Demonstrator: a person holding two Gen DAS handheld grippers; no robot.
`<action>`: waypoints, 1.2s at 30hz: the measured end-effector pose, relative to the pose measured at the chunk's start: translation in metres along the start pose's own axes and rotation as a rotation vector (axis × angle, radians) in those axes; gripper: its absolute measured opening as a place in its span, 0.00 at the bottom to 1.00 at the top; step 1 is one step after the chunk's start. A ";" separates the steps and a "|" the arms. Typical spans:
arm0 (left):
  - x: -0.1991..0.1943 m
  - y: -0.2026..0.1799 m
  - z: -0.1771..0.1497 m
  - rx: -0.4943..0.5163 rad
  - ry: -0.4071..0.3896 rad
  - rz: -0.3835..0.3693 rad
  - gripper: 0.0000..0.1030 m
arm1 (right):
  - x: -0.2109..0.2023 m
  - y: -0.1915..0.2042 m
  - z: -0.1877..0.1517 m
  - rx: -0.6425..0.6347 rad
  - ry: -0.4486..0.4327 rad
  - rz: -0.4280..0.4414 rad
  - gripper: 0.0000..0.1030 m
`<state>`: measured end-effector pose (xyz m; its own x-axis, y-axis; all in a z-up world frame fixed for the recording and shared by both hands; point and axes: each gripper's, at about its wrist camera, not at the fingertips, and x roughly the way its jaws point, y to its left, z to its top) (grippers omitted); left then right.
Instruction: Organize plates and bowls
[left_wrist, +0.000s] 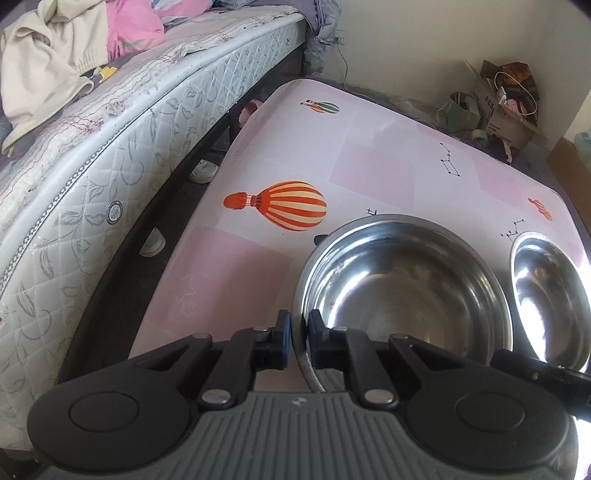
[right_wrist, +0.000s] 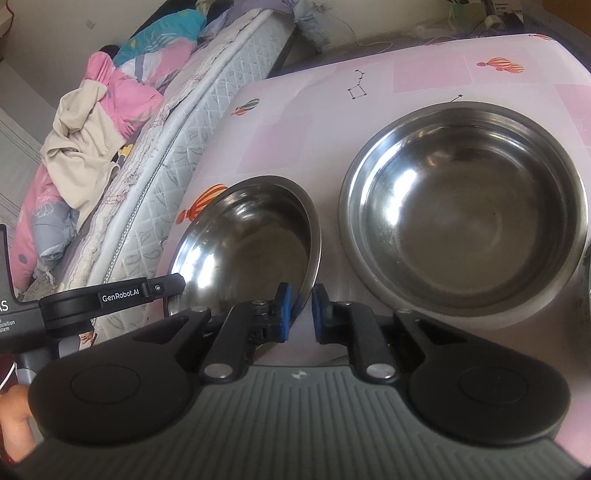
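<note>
Between the closed jaws of the left gripper (left_wrist: 297, 332), the near rim of a shiny round stainless-steel bowl (left_wrist: 402, 288) is pinched, one pad outside the wall and one inside. The opposite side of the same rim is clamped by the right gripper (right_wrist: 301, 302), whose jaws are also pressed together on the thin metal edge. The bowl is thus held from both sides, directly ahead of each gripper.

Just beyond and to the right of the right gripper, a wider round stainless-steel bowl (right_wrist: 465, 214) is seen resting on the pink balloon-printed table cover (left_wrist: 351, 155). It sits close beside the held bowl but apart from it. Nothing is stacked inside either bowl, and no plates can be made out in either view. To the left of the left gripper, a quilted white mattress (left_wrist: 110, 166) is seen along the table's edge.

The task is judged to be at an early stage. One bowl has been gripped, but whether it is clear of the table cannot be told. Nesting or placing it with the other bowl is judged to remain undone.
</note>
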<state>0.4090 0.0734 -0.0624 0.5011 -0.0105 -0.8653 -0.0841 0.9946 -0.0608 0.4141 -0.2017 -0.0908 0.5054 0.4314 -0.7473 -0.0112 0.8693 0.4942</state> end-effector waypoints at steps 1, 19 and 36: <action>-0.001 0.002 -0.001 -0.001 0.001 0.003 0.11 | 0.000 0.002 -0.001 -0.007 0.005 0.005 0.10; -0.009 0.018 -0.005 -0.004 -0.018 0.033 0.17 | 0.017 0.023 0.002 -0.108 0.029 -0.015 0.11; -0.001 0.016 0.001 -0.017 -0.003 0.029 0.13 | 0.026 0.023 0.010 -0.118 0.019 -0.033 0.09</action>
<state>0.4078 0.0896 -0.0626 0.5010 0.0190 -0.8652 -0.1137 0.9925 -0.0441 0.4356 -0.1728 -0.0949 0.4911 0.4057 -0.7708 -0.0967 0.9048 0.4146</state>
